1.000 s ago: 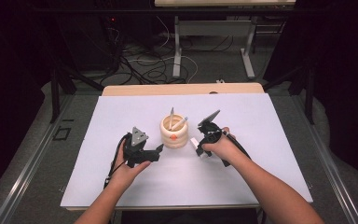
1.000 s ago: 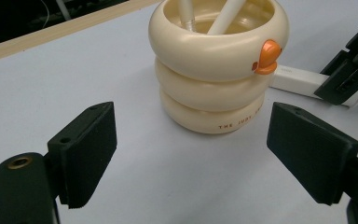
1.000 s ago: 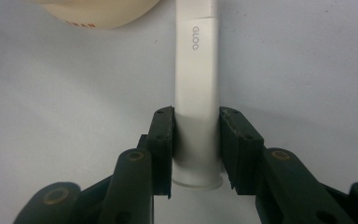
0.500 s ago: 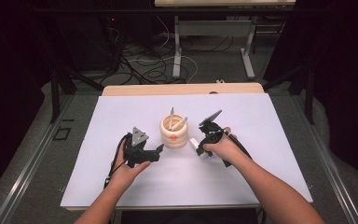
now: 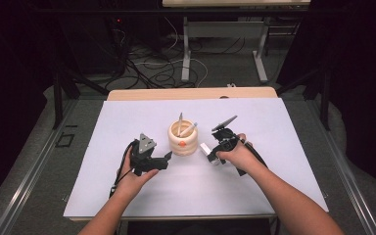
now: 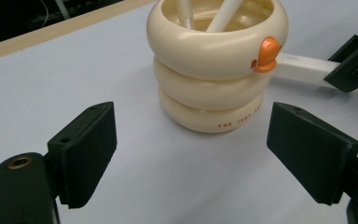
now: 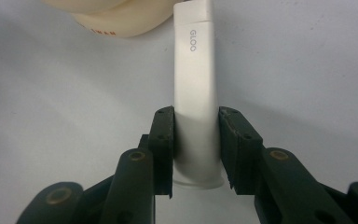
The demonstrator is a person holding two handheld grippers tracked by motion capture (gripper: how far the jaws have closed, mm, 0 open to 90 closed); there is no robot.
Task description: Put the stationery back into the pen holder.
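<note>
A cream ringed pen holder [image 5: 182, 139] with an orange knob stands mid-table and has two pale pens inside. My left gripper [image 5: 165, 159] sits just left of it, open, its jaws spread wide toward the holder [image 6: 214, 60] with nothing between them [image 6: 196, 149]. My right gripper [image 5: 213, 154] is to the right of the holder, shut on a flat white stick [image 7: 195, 70] marked "GLOO". The stick's far end reaches the holder's base [image 7: 112, 18]. The left gripper view shows the same white stick [image 6: 303, 65] lying low beside the holder, held by the right gripper [image 6: 354, 60].
The white table top [image 5: 274, 186] has bare surface all around the holder, and a wooden strip [image 5: 191, 93] runs along its far edge. Beyond it are cables and table legs on a dark floor.
</note>
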